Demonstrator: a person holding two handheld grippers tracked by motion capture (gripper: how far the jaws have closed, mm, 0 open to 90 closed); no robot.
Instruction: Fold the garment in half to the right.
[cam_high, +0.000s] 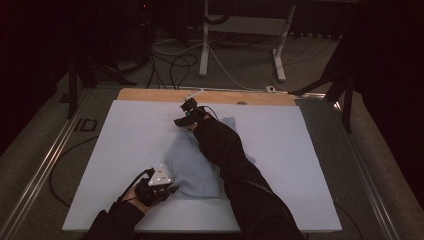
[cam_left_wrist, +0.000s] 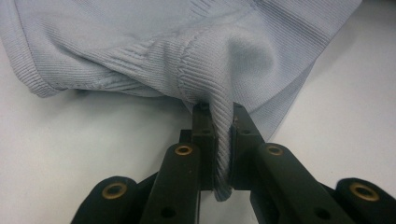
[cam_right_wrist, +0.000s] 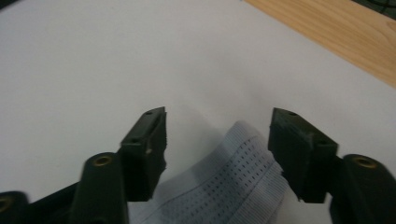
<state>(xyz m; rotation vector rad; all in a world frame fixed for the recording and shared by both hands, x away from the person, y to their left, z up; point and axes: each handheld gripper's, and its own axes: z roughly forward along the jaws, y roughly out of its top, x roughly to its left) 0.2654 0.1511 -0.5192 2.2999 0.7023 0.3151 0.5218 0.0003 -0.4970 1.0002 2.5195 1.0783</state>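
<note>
- My left gripper is clamped on the near hem of the pale blue garment, anchoring it on the white mat.
- My right gripper hangs apart over the far corner, poised to pinch.

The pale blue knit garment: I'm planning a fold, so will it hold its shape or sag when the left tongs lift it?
The pale blue ribbed knit garment will probably sag: where the left tongs pinch its hem, the fabric bunches into soft folds. It looks light and thin, lying rumpled on the white table cover. Its far edge, between the open right tongs, would likely trail and drag.
</note>
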